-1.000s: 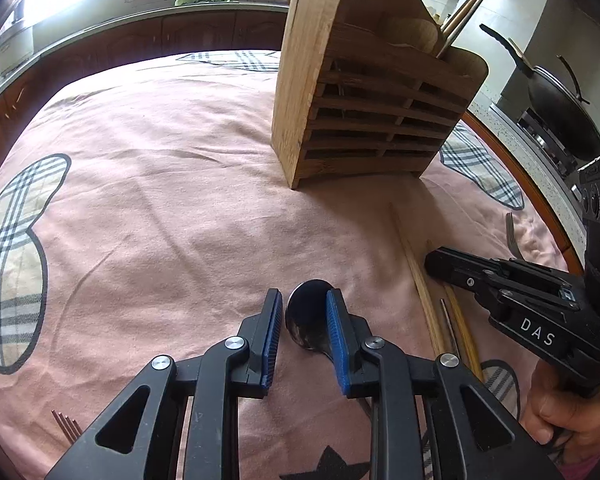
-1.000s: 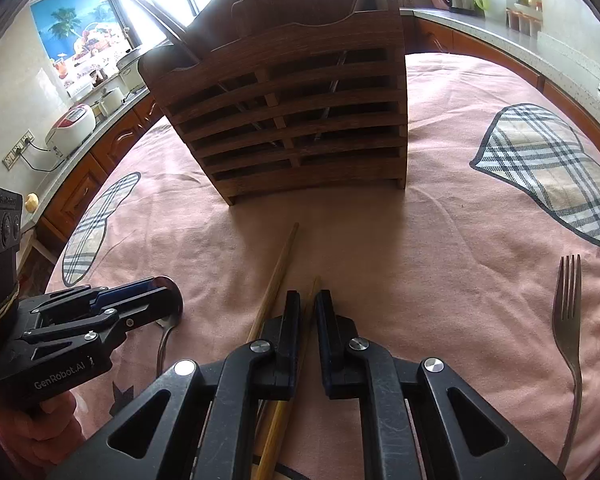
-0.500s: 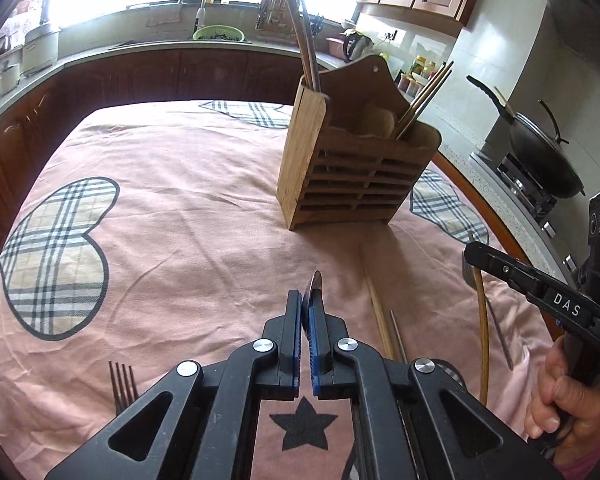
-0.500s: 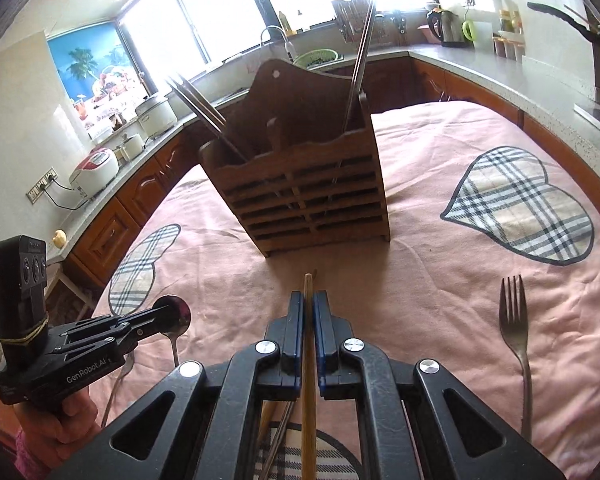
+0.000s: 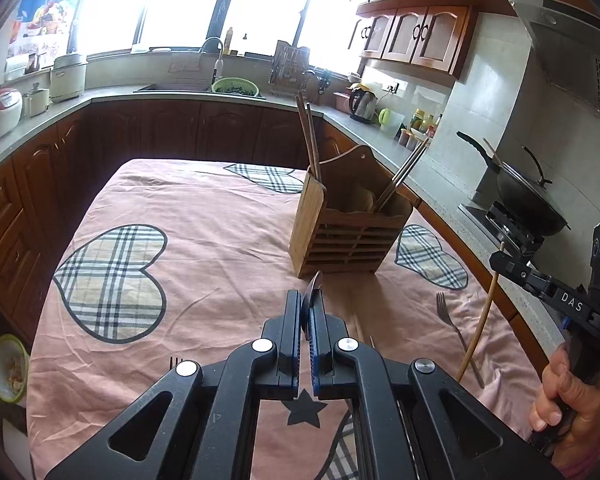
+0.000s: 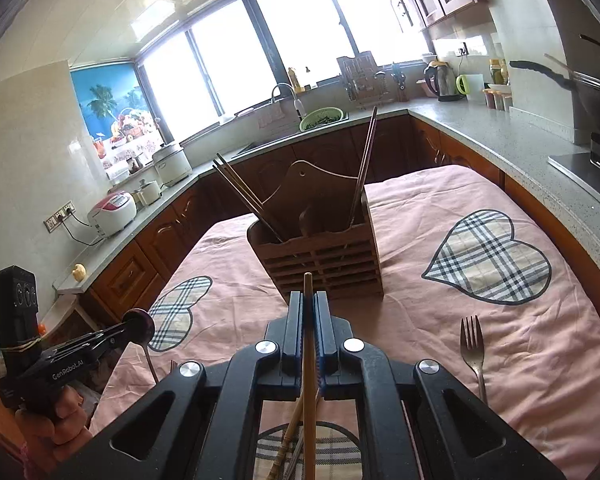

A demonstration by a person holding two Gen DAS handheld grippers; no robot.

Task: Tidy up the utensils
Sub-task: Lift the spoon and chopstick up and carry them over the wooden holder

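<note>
Your table wears a pink cloth (image 5: 220,240) printed with plaid hearts, and kitchen counters wrap around it on the far sides. On the cloth stands the slatted wooden utensil holder (image 5: 348,240), upright, with a tall arched back board. Two pairs of chopsticks already lean out of it, one pair at each end (image 6: 362,172); which inner compartments they sit in is hard to tell.

Your left gripper (image 5: 309,320) is lifted off the cloth, and its blue-padded jaws are clamped on a metal spoon (image 5: 314,286). The bowl of the spoon pokes out edge-on past the fingertips, aimed toward the near corner of the holder. From the right wrist view, the spoon's handle hangs below that gripper.

Your right gripper (image 6: 309,320) is also clear of the cloth, closed tight on a single wooden chopstick (image 6: 309,360). Its tip sticks out a little beyond the jaws, toward the front of the holder, and its long end trails back under the camera. In the left wrist view, the same stick slants down from the gripper.

Loose on the cloth lie a fork (image 6: 473,346) off to your right, well apart from the holder, the tines of another fork (image 5: 177,360) just beside the left gripper's frame, and a few more sticks (image 6: 288,436) below the right gripper.
</note>
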